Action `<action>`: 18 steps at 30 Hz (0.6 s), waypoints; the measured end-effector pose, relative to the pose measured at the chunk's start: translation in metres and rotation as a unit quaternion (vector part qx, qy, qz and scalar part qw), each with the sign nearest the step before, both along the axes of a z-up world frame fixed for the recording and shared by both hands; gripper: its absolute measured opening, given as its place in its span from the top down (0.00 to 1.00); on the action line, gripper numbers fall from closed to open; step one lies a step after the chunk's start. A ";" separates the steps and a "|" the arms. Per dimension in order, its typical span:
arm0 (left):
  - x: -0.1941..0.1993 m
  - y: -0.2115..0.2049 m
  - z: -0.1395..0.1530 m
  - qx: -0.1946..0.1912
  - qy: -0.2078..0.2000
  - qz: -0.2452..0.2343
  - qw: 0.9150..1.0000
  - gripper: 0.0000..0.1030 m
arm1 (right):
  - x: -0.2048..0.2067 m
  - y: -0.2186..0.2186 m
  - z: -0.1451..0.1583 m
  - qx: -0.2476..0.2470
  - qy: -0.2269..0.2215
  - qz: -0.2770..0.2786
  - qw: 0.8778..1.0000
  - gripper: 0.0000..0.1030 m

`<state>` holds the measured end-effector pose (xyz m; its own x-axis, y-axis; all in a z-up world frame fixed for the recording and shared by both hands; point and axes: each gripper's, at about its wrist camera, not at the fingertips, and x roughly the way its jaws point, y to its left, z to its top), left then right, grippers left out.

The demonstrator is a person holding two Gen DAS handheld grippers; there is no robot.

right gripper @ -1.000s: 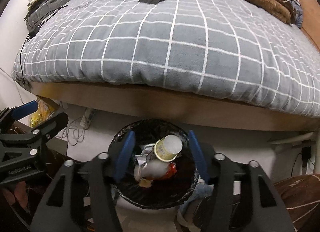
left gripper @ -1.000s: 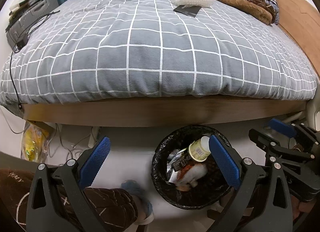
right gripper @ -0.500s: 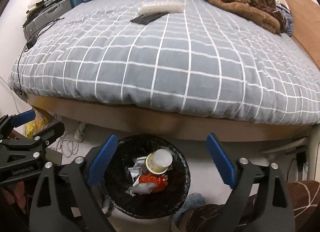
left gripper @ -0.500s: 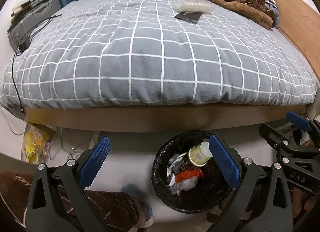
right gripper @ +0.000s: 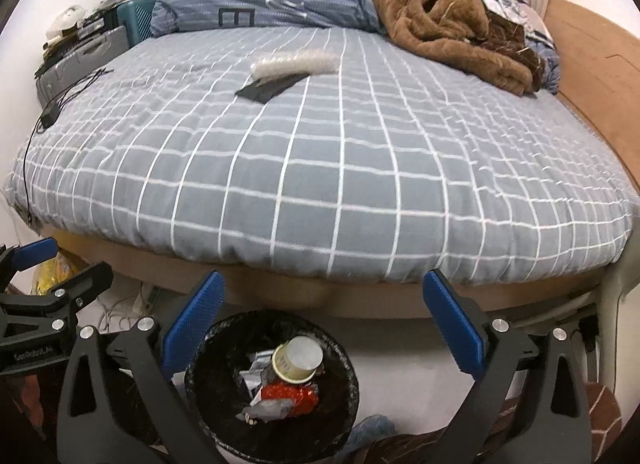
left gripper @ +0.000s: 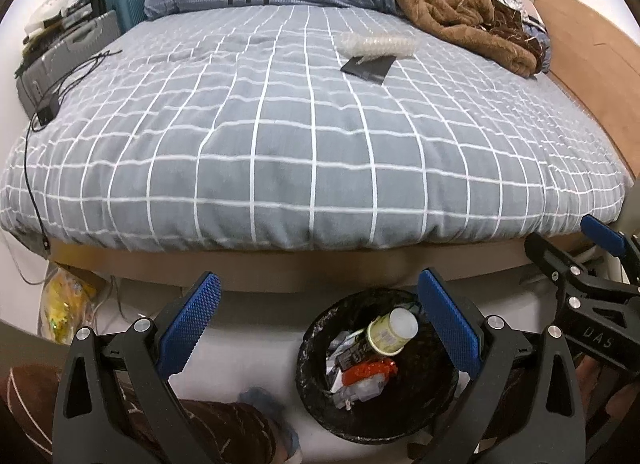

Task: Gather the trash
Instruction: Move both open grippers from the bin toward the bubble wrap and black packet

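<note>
Both tongs hung spread & empty over the bin [left gripper: 316, 348] at the bed's foot. Next trash, a clear plastic wrap [right gripper: 294, 62] w/ a black card [right gripper: 268, 87] touching it, lay far up the duvet [right gripper: 320, 167], long axis crosswise. From the left gripper [left gripper: 320, 324] it sat ahead-right; from the right gripper [right gripper: 324, 320], ahead-left. Neither looked clearly nearer.

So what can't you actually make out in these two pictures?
- Bottom of the trash bin: both views, buried under the cup and wrappers.
- Flat black item on the bed: too small to identify, partly under the clear plastic piece.
- Yellow bag under the bed: left view, blurred and cut off by the bed frame.
- Both tongs, left and right, open and empty.
</note>
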<state>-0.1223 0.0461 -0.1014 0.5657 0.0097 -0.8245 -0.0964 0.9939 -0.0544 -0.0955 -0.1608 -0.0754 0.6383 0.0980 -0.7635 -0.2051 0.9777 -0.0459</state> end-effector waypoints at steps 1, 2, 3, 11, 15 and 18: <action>0.002 -0.001 0.002 0.001 -0.002 0.000 1.000 0.06 | 0.002 -0.001 0.003 0.000 -0.004 -0.001 1.000 0.07; 0.005 -0.001 0.003 0.001 -0.004 -0.001 1.000 0.06 | 0.003 -0.001 0.005 0.000 -0.008 -0.002 1.000 0.07; 0.008 -0.002 0.005 0.001 -0.007 -0.002 1.000 0.06 | 0.006 -0.002 0.008 0.001 -0.014 -0.005 1.000 0.07; 0.046 0.001 0.024 0.001 -0.035 -0.003 0.999 0.06 | 0.039 -0.016 0.025 0.025 -0.034 -0.025 0.999 0.07; 0.072 0.005 0.031 0.004 -0.044 -0.005 0.999 0.06 | 0.066 -0.018 0.032 0.021 -0.048 -0.026 0.998 0.07; 0.095 0.007 0.032 0.003 -0.044 -0.006 0.999 0.06 | 0.090 -0.022 0.033 0.024 -0.046 -0.030 0.998 0.07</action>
<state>-0.0273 0.0527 -0.0695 0.6357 0.0077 -0.7719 -0.0804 0.9952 -0.0563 -0.0056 -0.1826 -0.0423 0.7115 0.0915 -0.6967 -0.1424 0.9897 -0.0155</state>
